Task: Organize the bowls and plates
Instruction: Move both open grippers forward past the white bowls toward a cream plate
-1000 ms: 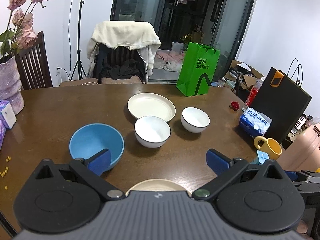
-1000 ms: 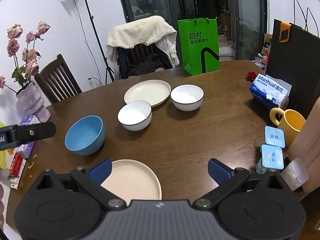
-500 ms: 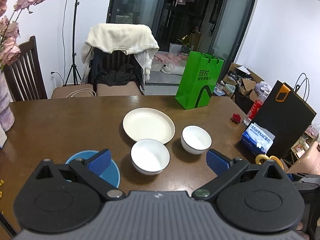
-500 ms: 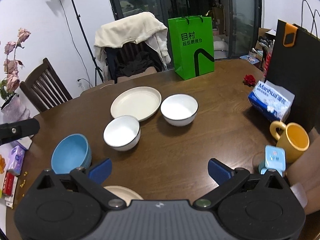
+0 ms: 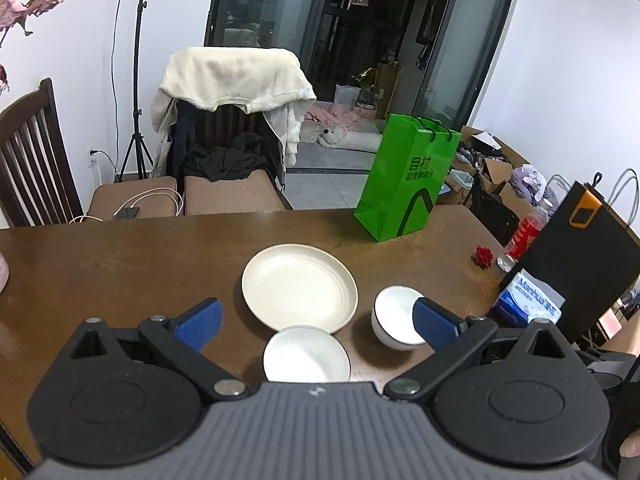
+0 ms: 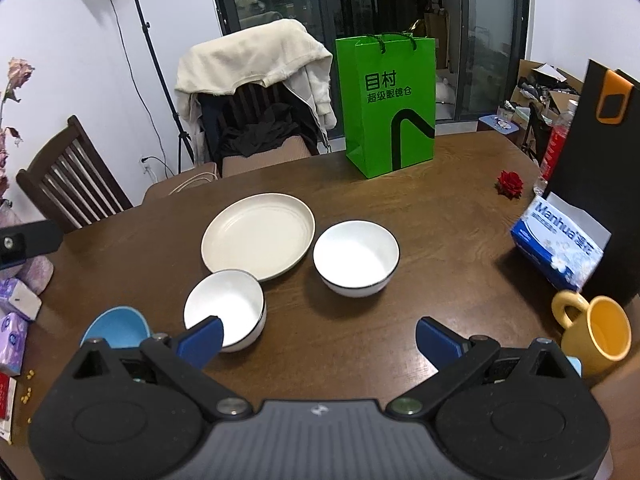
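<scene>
A cream plate (image 5: 299,285) (image 6: 258,236) lies mid-table. Two white bowls with dark rims stand near it: one (image 5: 306,355) (image 6: 225,310) in front of the plate, the other (image 5: 394,317) (image 6: 356,257) to its right. A blue bowl (image 6: 116,327) shows at the lower left of the right wrist view, partly behind the gripper body. My left gripper (image 5: 316,327) is open above the near white bowl, holding nothing. Open as well, my right gripper (image 6: 318,340) hovers over bare table in front of the bowls, its left finger overlapping the near white bowl's rim.
A green paper bag (image 6: 388,104) stands at the table's far side, a black bag (image 6: 596,168) and blue tissue pack (image 6: 560,246) at right, a yellow mug (image 6: 600,330) near the right edge. Chairs (image 5: 224,152) sit behind the table. Small packets (image 6: 16,320) lie at left.
Both grippers have tilted up and moved forward toward the far plate. The near cream plate has dropped out of both views, and the blue bowl has left the left wrist view.
</scene>
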A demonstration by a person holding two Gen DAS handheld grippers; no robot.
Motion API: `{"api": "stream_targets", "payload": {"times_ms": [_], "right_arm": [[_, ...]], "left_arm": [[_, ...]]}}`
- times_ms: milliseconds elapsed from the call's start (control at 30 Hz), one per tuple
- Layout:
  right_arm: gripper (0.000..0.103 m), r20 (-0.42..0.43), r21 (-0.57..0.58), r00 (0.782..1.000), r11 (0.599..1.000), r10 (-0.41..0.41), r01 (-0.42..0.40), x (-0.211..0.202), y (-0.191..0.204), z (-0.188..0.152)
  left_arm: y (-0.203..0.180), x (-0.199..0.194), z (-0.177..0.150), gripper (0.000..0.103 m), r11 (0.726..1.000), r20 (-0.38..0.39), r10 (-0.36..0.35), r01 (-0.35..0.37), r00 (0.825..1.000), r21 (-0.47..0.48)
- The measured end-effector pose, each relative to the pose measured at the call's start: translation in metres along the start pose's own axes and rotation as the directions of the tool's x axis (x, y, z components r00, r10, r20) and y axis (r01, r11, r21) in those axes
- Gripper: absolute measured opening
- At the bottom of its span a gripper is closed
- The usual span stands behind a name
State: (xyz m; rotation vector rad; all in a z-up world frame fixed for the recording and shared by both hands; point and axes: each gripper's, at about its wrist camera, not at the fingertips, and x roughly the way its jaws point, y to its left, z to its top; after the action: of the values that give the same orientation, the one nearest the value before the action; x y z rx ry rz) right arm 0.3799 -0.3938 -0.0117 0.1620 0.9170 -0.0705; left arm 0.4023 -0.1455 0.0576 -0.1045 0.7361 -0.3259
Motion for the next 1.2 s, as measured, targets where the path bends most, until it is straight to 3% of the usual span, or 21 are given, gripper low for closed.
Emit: {"api": "stream_targets", "payload": {"times_ms": [633, 1200], "right_arm": [[0.103, -0.031, -0.008, 0.999, 1.000, -0.017, 0.017, 0.085, 0.010, 0.080], [0.102, -0.055, -0.025, 0.998, 0.999, -0.036, 0.034, 0.148, 0.020, 0.133]], "left_arm": [[0.025, 0.097, 0.048, 0.103, 1.000, -0.053, -0.006, 0.005, 0.999, -0.017], [0.048, 0.163, 0.082, 0.103, 0.998, -0.091, 0.056, -0.058, 0.994, -0.024]]}}
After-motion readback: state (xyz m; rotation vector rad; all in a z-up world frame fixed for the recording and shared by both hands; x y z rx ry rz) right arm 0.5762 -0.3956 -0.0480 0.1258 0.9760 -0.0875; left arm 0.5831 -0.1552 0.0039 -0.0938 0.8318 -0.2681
